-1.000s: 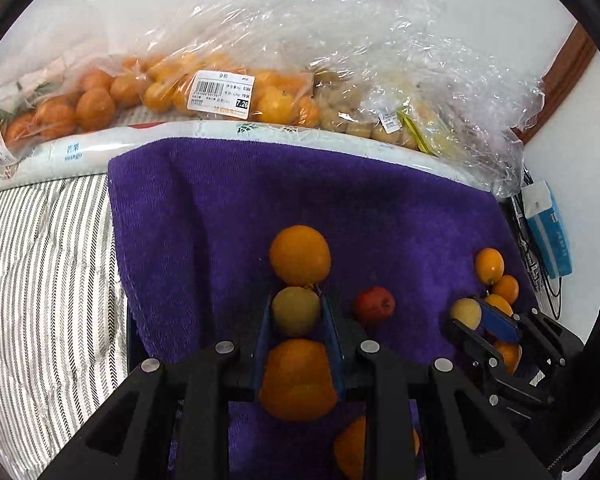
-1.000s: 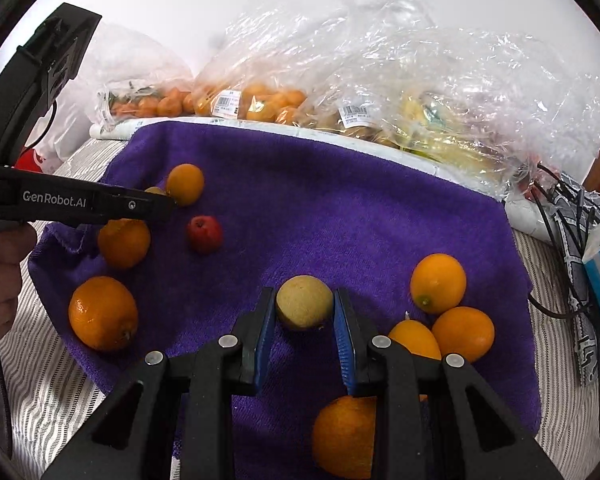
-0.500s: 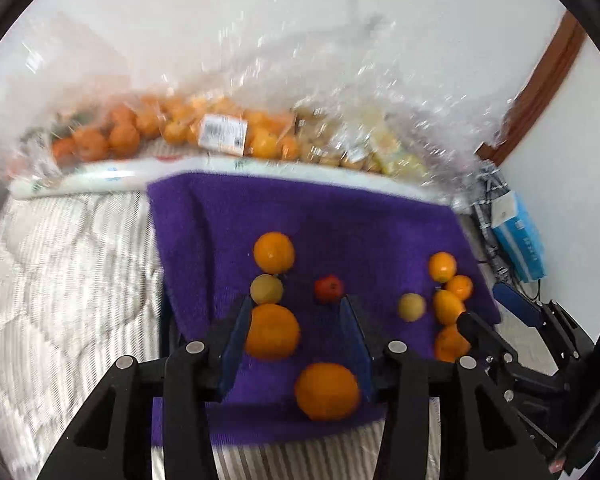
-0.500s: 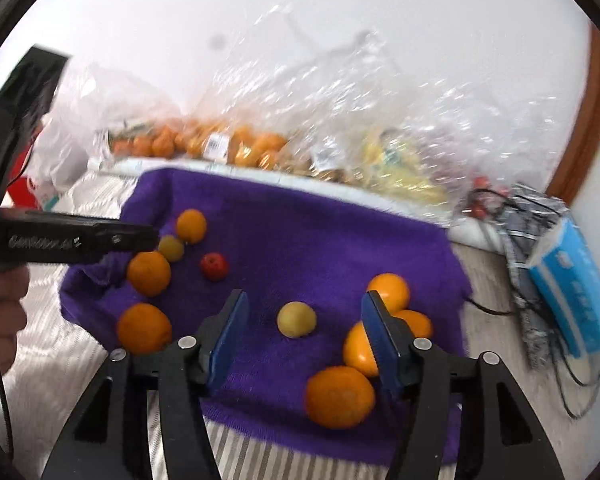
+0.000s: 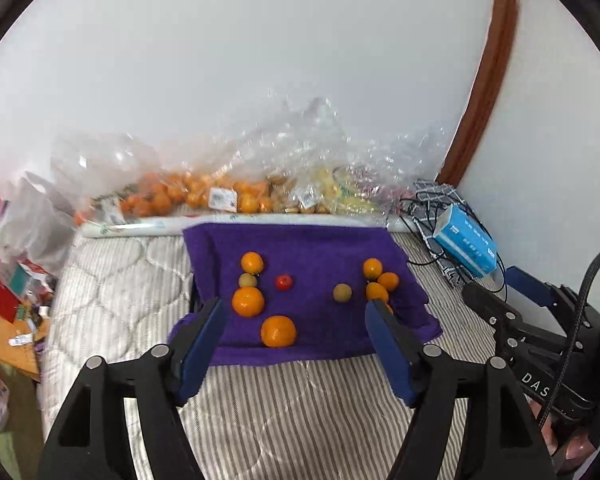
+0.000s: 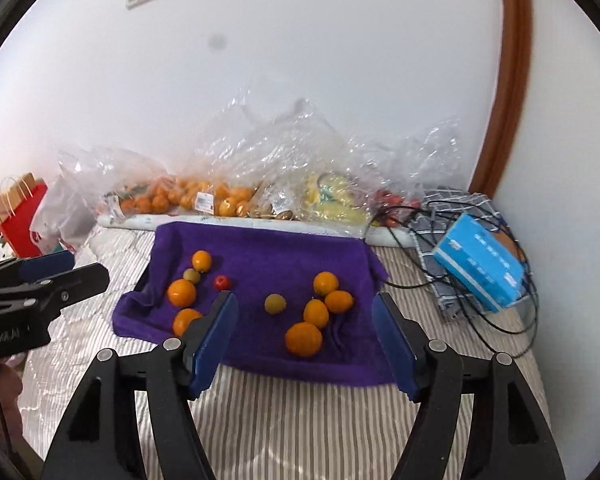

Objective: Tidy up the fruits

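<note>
Open room: bare striped bed (image 6: pixel 300 420) lies between both grippers and the purple towel (image 6: pixel 268 252).
Surroundings: plastic fruit bags (image 6: pixel 228 184) line the towel's far edge; blue box (image 6: pixel 480 264) and cables sit right.
Fruit: oranges (image 6: pixel 304 338) cluster at both towel ends, one greenish fruit (image 6: pixel 275 303) between, apart.
Left gripper (image 5: pixel 296 326): fingers spread wide, empty.
Right gripper (image 6: pixel 304 320): fingers spread wide, empty.

Bright, even daylight all round, soft shadows only. Fisheye bends the door frame (image 6: pixel 512 80) and darkens every corner. Glare sparkles on the plastic bags (image 5: pixel 300 152); left wrist view slightly blurred.
</note>
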`<state>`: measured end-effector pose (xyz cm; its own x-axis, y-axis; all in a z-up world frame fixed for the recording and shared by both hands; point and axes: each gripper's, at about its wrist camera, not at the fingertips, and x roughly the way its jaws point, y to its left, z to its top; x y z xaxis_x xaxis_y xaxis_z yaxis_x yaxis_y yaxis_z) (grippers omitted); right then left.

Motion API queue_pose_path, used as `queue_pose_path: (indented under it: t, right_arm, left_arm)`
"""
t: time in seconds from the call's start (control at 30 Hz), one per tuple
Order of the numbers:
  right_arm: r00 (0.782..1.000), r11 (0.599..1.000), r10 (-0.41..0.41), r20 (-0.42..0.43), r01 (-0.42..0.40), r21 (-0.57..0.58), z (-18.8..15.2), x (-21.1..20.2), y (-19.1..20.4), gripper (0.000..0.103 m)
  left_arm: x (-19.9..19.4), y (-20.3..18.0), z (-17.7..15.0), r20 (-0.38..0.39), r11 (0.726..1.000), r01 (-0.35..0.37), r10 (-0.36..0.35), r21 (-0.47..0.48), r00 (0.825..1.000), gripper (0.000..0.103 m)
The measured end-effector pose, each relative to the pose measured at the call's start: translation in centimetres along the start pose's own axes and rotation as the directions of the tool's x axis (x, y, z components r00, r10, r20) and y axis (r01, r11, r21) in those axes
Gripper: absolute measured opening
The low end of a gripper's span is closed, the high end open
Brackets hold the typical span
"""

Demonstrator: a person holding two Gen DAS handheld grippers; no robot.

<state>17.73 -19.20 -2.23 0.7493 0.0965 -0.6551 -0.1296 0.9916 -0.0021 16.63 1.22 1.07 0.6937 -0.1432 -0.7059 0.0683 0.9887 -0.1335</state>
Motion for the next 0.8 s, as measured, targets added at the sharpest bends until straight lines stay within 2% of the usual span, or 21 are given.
queue_pose_path:
  t: [0.03, 0.1, 0.13, 0.43, 0.8]
  right_arm:
    - [1.0, 1.0, -0.013, 0.01, 0.013, 0.001, -0.1, -0.9, -0.1, 0.071]
    - [0.999, 1.0, -0.018, 0.035, 0.017, 0.007, -0.3, -2.4, -0.3, 0.087]
    - [0.998, 1.0, -0.014, 0.054, 0.014, 0.009, -0.4, -3.2, -0.4, 0.089]
    - [0.997, 1.0, -0.006, 0.076, 0.004, 0.024, -2.0, -7.0, -1.0, 0.099]
    - [0.996, 0.999, -0.01, 0.089, 0.006, 0.038, -3.8, -9.1, -1.7, 0.102]
  left_arm:
    - [-1.0, -0.4, -0.2, 0.013, 1.0, -0.013, 0.013, 0.008, 1.0, 0.073]
    - [-2.0, -0.8, -0.6, 0.02, 1.0, -0.025, 0.024, 0.019, 1.0, 0.073]
    - [-2.7, -0.9, -0.8, 0.031, 0.999, -0.028, 0.028, 0.014, 0.999, 0.074]
    - [-5.2, -1.1, -2.8, 0.062, 0.996, -0.09, 0.091, -0.01, 0.994, 0.077]
    - [-7.1, -2.1, -4.3, 0.082, 0.994, -0.109, 0.11, -0.009, 0.991, 0.078]
